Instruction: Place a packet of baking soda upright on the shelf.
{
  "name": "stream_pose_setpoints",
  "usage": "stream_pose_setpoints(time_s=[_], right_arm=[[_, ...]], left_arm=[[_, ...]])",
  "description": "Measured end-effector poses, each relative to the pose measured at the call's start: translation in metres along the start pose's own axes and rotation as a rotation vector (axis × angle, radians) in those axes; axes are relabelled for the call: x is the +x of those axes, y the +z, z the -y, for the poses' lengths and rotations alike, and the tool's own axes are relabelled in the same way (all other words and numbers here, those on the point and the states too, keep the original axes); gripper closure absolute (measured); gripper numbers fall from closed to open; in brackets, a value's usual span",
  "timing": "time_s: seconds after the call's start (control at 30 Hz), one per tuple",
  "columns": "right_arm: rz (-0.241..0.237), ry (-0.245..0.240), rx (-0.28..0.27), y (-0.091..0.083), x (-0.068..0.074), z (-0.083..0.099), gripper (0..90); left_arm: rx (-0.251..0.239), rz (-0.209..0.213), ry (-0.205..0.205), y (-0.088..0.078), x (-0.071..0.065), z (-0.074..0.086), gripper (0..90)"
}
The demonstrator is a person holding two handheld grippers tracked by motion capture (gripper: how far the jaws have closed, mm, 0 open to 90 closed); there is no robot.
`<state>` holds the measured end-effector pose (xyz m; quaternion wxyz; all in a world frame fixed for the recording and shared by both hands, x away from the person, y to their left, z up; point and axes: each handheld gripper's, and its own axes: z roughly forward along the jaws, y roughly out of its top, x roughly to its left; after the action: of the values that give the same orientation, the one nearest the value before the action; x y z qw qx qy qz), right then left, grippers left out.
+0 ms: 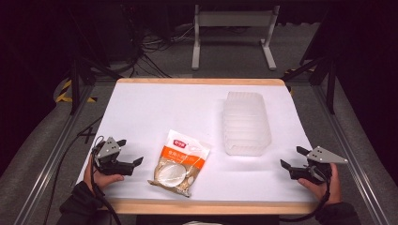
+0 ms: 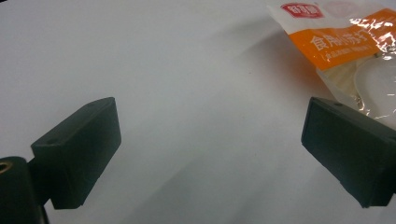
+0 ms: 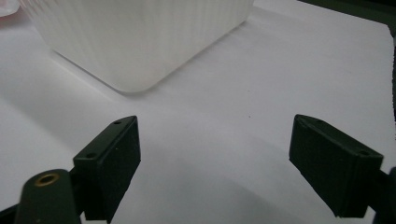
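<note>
White tabletop (image 1: 141,108) carries a snack packet (image 1: 179,161) lying flat just beside the spread left claw (image 1: 131,152), probably for pickup; the right claw (image 1: 292,157), also spread, waits near the ribbed plastic bin (image 1: 246,124).

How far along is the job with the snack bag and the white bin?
Nothing looks done: the snack bag lies flat on the table, apart from the ribbed bin. Nothing is in hand: the left gripper and right gripper are both open and empty near the front edge. Any handling of the bag remains.
</note>
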<state>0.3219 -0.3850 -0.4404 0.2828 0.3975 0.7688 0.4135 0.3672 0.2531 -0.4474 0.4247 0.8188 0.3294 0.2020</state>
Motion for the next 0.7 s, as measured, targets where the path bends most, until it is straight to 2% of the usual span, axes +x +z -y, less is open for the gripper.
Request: stream_pose_setpoints(time_s=[0.1, 0.2, 0.33, 0.43, 0.5, 0.6, 0.7], right_arm=[[-0.040, 0.008, 0.026, -0.003, 0.000, -0.002, 20.8], [-0.095, 0.030, 0.037, -0.012, 0.002, -0.006, 25.9], [-0.115, -0.008, 0.057, -0.022, 0.017, -0.016, 29.3], [-0.166, -0.046, 0.063, -0.028, 0.036, -0.027, 30.0], [-0.208, -0.077, 0.076, -0.026, 0.054, -0.035, 29.7], [-0.278, -0.124, 0.106, -0.014, 0.078, -0.044, 29.1], [-0.339, -0.135, 0.141, 0.002, 0.099, -0.052, 28.4]], left_arm=[[0.055, -0.001, 0.002, 0.004, -0.001, 0.001, 4.3], [0.051, 0.001, 0.008, 0.003, -0.002, 0.000, 4.7], [0.047, -0.001, 0.016, 0.000, -0.004, 0.001, 5.0], [0.053, -0.007, 0.024, -0.001, -0.006, 0.002, 5.0], [0.046, -0.003, 0.020, -0.002, -0.007, 0.002, 5.1], [0.052, 0.000, 0.022, -0.002, -0.011, 0.001, 5.0], [0.074, -0.016, 0.048, 0.002, -0.017, 0.000, 4.8]])
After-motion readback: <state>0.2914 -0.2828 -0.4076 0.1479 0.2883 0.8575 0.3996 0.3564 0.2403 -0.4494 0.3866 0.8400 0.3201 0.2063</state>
